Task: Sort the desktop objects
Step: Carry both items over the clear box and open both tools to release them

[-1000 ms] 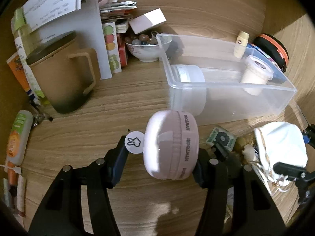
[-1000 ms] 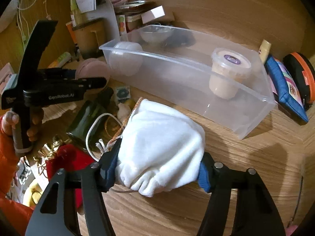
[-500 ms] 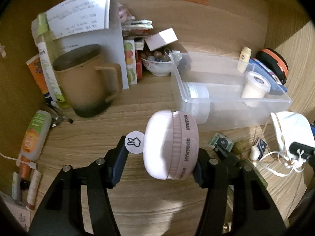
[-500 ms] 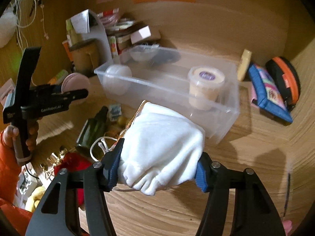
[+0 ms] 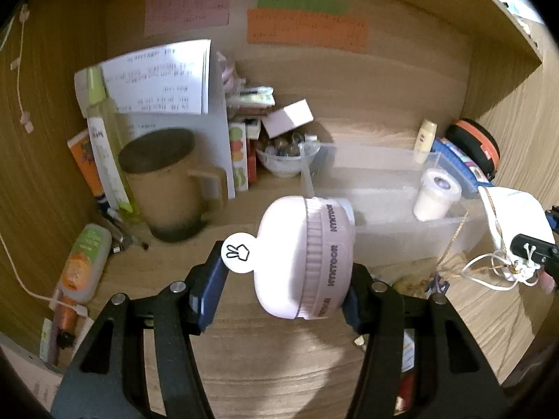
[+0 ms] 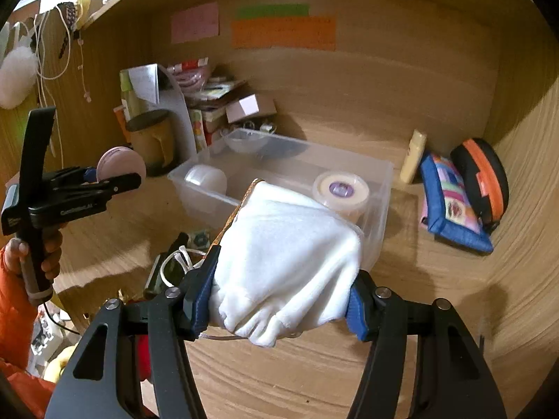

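Note:
My left gripper (image 5: 284,289) is shut on a round pink case (image 5: 304,255) with a small white rabbit tag, held in the air in front of the clear plastic bin (image 5: 384,223). My right gripper (image 6: 279,296) is shut on a white cloth pouch (image 6: 290,255) with drawstrings, also lifted above the desk, near the bin (image 6: 380,188). The bin holds a cream tub with a purple label (image 6: 340,192) and a white round container (image 6: 206,179). The right wrist view shows the left gripper (image 6: 115,174) with the pink case (image 6: 120,162) at the left.
A brown mug (image 5: 167,181), papers, a bowl of small items (image 5: 286,157) and boxes crowd the back left. A blue patterned pouch (image 6: 450,202), an orange-black case (image 6: 484,178) and a cream tube (image 6: 412,155) lie right of the bin. Clutter covers the desk's near left.
Both grippers have risen with their loads; the bin and desk items now sit lower and farther in both views, and the back wall notes have come into sight.

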